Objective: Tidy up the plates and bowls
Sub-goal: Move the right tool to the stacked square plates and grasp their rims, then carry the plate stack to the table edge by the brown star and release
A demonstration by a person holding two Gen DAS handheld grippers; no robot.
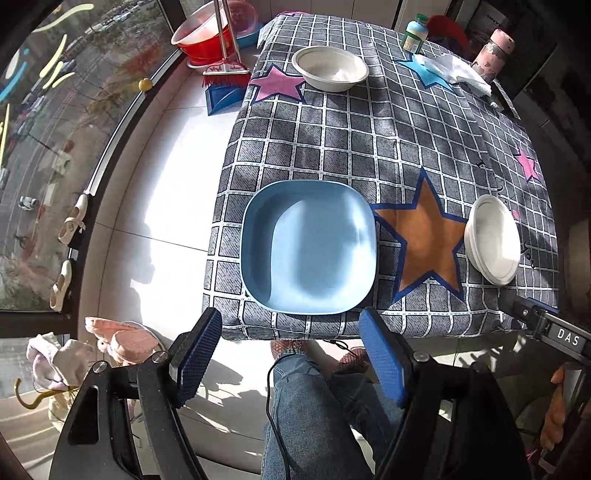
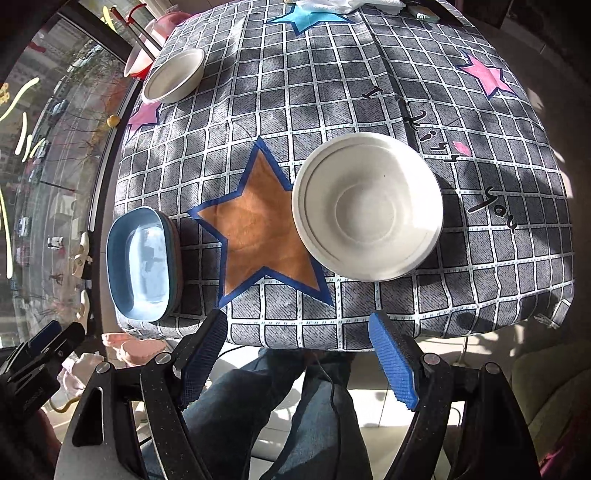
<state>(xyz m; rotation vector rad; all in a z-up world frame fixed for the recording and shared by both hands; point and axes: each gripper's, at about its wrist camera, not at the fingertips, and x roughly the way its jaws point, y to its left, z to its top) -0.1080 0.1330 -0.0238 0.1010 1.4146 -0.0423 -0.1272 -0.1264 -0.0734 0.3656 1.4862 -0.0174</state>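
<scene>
A blue square plate (image 1: pixel 308 247) lies at the table's near left edge; it also shows in the right wrist view (image 2: pixel 142 264), where it looks like a stack. A white bowl (image 2: pixel 367 205) sits near the front right, also seen in the left wrist view (image 1: pixel 493 240). A second white bowl (image 1: pixel 330 72) stands at the far left, also in the right wrist view (image 2: pixel 173 75). My left gripper (image 1: pixel 291 354) is open and empty, just short of the blue plate. My right gripper (image 2: pixel 299 358) is open and empty, just short of the near white bowl.
The table wears a grey checked cloth (image 1: pixel 369 147) with stars. A jar (image 1: pixel 415 33), tissues (image 1: pixel 454 72) and a pink bottle (image 1: pixel 495 55) stand at the far end. A red basin (image 1: pixel 207 35) and broom (image 1: pixel 225 70) are on the floor left. The person's legs (image 1: pixel 314 406) are below.
</scene>
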